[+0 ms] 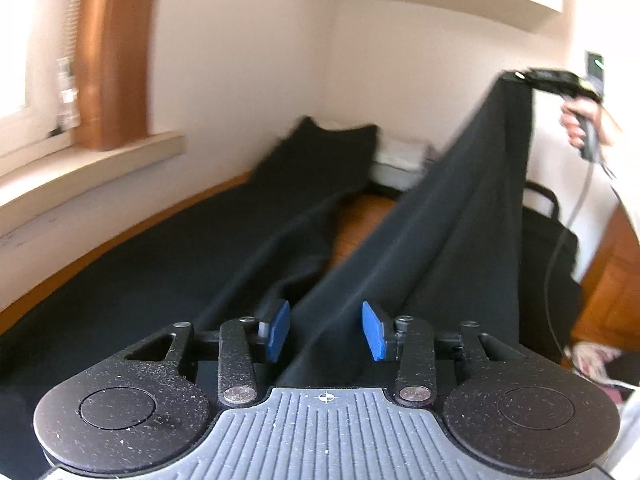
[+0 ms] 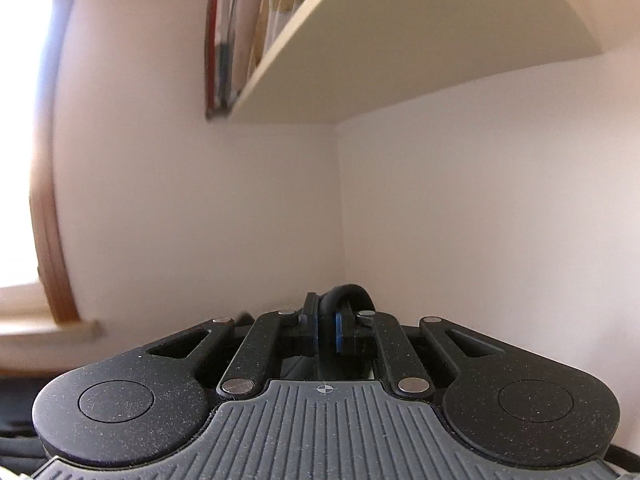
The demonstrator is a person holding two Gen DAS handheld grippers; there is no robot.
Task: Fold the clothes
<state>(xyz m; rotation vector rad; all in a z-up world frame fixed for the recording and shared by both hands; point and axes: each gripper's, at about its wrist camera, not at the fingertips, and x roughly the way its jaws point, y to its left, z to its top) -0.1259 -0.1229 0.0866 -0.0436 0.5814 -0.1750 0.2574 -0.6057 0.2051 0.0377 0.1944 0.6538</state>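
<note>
Black trousers are spread over a wooden table (image 1: 358, 216). One leg (image 1: 280, 200) lies flat, reaching toward the far corner. The other leg (image 1: 460, 220) rises as a taut band to the upper right, where my right gripper (image 1: 520, 77) is shut on its end. In the right wrist view that gripper (image 2: 328, 330) pinches a fold of black fabric (image 2: 352, 292) and points at the bare wall corner. My left gripper (image 1: 326, 330) is open low over the trousers; the lifted leg runs between its blue pads (image 1: 280, 332) unclamped.
A person's hand (image 1: 580, 120) holds the right gripper's handle, its cable hanging down. A white box (image 1: 400, 160) sits in the far corner, a black bag (image 1: 548, 240) at the right. A window sill (image 1: 92, 164) runs along the left; a shelf (image 2: 400, 60) with books (image 2: 224, 40) hangs overhead.
</note>
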